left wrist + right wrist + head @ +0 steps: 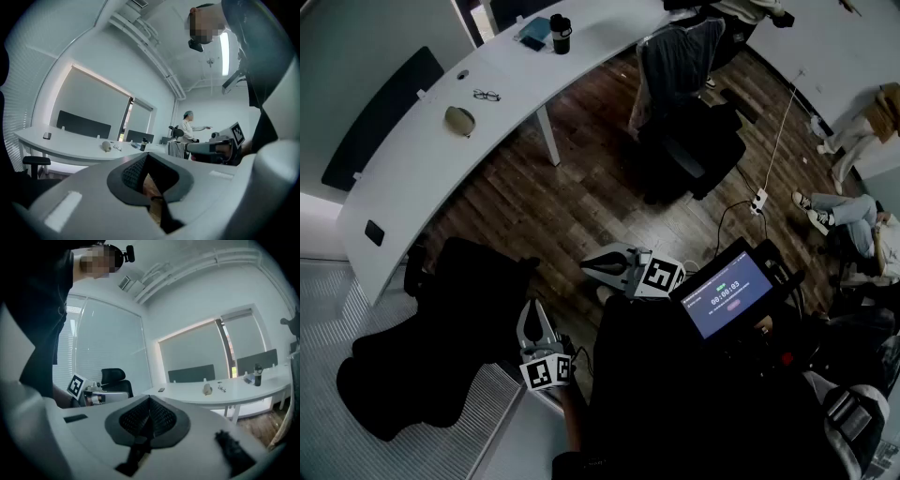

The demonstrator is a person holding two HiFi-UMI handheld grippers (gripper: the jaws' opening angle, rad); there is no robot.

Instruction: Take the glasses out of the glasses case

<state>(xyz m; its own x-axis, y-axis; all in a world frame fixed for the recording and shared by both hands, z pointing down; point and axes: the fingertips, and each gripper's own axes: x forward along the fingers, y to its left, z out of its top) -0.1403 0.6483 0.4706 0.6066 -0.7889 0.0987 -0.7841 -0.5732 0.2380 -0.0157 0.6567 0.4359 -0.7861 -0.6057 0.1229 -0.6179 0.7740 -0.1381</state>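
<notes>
We held the left tongs (535,319) and right tongs (598,269) fully closed on nothing, the glasses case (459,120) far off at eleven o'clock, neither clearly nearer.

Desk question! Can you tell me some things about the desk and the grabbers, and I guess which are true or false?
1. The glasses lie on the white desk. True.
2. The glasses are tucked inside the case. False: they lie on the desk beside the case.
3. The left gripper is holding the glasses. False: its jaws are shut on nothing, away from the desk.
4. A black cup stands on the desk. True.
5. The right gripper has its jaws wide apart. False: they are shut, with nothing between them.
</notes>
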